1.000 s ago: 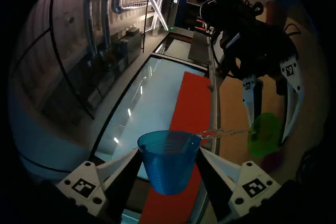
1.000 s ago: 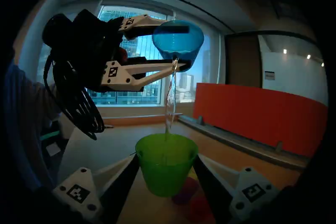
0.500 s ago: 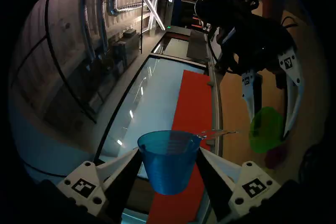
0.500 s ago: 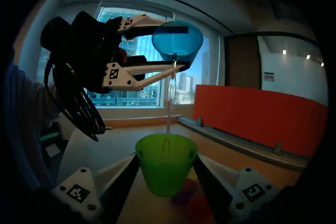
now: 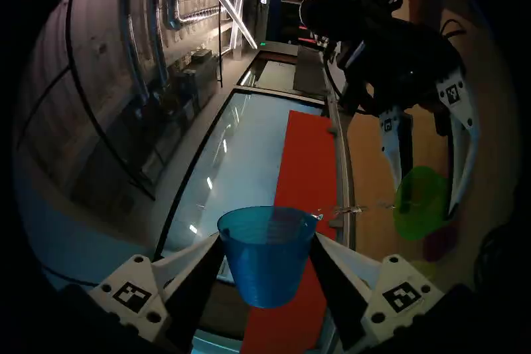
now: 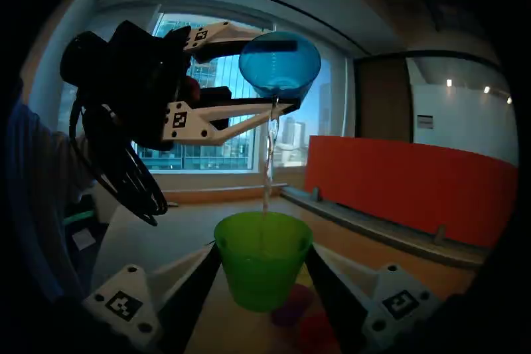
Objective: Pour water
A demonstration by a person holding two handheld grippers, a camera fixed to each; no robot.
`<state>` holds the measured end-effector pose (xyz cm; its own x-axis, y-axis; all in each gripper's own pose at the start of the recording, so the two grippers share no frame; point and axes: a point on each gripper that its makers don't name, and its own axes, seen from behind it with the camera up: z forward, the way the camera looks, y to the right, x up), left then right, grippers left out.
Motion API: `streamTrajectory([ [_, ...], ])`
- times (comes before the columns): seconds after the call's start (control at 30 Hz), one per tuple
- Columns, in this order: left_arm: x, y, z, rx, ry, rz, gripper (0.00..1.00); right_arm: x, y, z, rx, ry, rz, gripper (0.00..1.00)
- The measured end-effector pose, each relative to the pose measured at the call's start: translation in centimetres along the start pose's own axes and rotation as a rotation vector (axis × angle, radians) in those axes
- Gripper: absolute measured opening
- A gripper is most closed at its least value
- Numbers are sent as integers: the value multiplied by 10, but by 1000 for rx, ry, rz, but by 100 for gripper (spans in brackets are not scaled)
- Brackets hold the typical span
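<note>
The left gripper (image 5: pixel 267 242) clamps a tipped blue cup (image 5: pixel 267 267) high up. The right gripper (image 6: pixel 263 251) clamps an upright green cup (image 6: pixel 263 271) beneath it. Thin water (image 6: pixel 267 161) runs from blue into green.

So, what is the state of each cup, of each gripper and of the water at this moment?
Blue cup: tipped, pouring from its rim.
Green cup: upright, below the blue cup.
Water stream: thin, falling into the green cup.
Left gripper: shut on the blue cup.
Right gripper: shut on the green cup.
</note>
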<state>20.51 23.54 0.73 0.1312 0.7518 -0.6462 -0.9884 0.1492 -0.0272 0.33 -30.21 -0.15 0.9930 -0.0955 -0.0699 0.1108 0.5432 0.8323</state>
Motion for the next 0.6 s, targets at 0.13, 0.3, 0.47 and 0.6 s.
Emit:
streamTrajectory([
  [0.13,1,1,0,-1,-1,20,85,2,0,0,0,3,-1,89],
  [0.3,1,0,0,1,-3,48,85,4,0,1,0,4,-4,89],
  [0.47,3,0,0,4,1,73,84,4,0,1,-1,6,-4,89],
  [0.6,4,0,0,9,-1,104,85,4,0,1,-2,5,-4,89],
])
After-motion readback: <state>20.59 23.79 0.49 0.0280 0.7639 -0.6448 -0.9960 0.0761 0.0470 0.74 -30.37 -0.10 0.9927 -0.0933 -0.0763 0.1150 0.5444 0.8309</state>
